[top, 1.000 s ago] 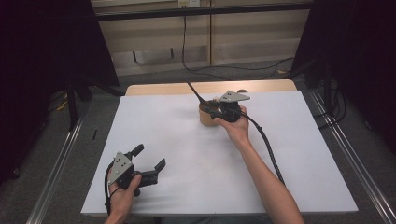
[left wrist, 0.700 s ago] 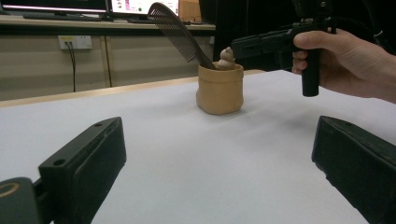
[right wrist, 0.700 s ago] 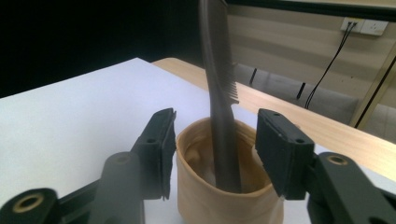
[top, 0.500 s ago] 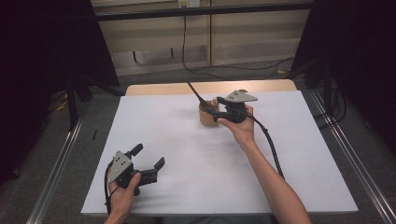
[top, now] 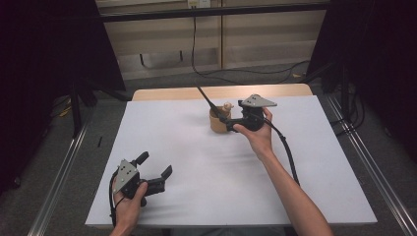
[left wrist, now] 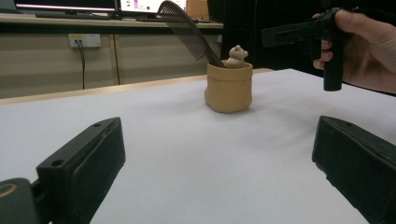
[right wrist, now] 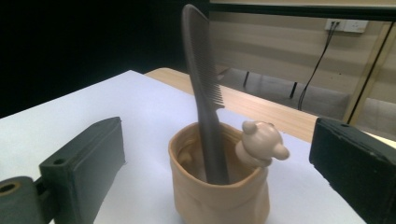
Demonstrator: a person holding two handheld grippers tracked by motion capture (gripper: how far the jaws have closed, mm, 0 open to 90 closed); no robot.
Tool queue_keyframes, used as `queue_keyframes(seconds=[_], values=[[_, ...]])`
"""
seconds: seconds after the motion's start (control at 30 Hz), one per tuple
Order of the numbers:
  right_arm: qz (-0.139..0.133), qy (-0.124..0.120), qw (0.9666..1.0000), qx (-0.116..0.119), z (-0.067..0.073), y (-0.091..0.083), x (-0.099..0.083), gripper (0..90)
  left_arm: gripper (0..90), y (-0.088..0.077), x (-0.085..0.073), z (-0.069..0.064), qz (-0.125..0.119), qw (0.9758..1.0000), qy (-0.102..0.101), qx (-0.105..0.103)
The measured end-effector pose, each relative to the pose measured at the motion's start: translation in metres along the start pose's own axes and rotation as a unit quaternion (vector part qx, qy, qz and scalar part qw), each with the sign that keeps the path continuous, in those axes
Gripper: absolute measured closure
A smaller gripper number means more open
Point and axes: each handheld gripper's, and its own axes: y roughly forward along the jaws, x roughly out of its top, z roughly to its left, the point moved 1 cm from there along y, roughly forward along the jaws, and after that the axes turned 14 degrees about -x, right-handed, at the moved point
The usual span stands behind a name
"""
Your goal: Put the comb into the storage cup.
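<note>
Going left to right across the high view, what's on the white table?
Left hand-held gripper → comb leaning out of the tan pot → small bear figure on the pot's rim → right hand-held gripper.

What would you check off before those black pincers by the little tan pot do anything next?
1. Right gripper jaws apart: ok. They have just been opening and stand wide on either side of the pot, with no pad touching it.
2. Comb settled in the tan pot: ok. It leans on the rim, teeth end up.
3. Pot upright on the white table: ok.
4. Small bear figure on the pot rim: cannot tell whether it is part of the pot or loose.
5. Left gripper out of the way: ok. It is open and sits at the near left of the table, holding nothing.
</note>
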Motion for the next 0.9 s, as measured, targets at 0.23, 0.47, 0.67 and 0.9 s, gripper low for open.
queue_keyframes(seconds=[0.23,0.47,0.67,0.9], values=[[-0.018,0.003,0.9997,-0.015,-0.004,-0.008,0.000,0.8,2.5,-0.001,0.001,-0.001,0.003,1.0000,0.007,-0.001],[-0.027,-0.002,0.9986,-0.046,-0.004,-0.018,-0.005,0.0,2.2,-0.001,0.001,-0.004,0.003,1.0000,0.004,-0.003],[-0.027,-0.003,0.9972,-0.070,-0.008,-0.029,-0.007,1.5,2.2,-0.002,0.001,-0.003,0.005,0.9999,0.010,-0.003],[-0.032,-0.004,0.9965,-0.077,-0.012,-0.041,-0.008,0.0,2.2,-0.001,0.001,-0.003,0.005,1.0000,0.006,0.002]])
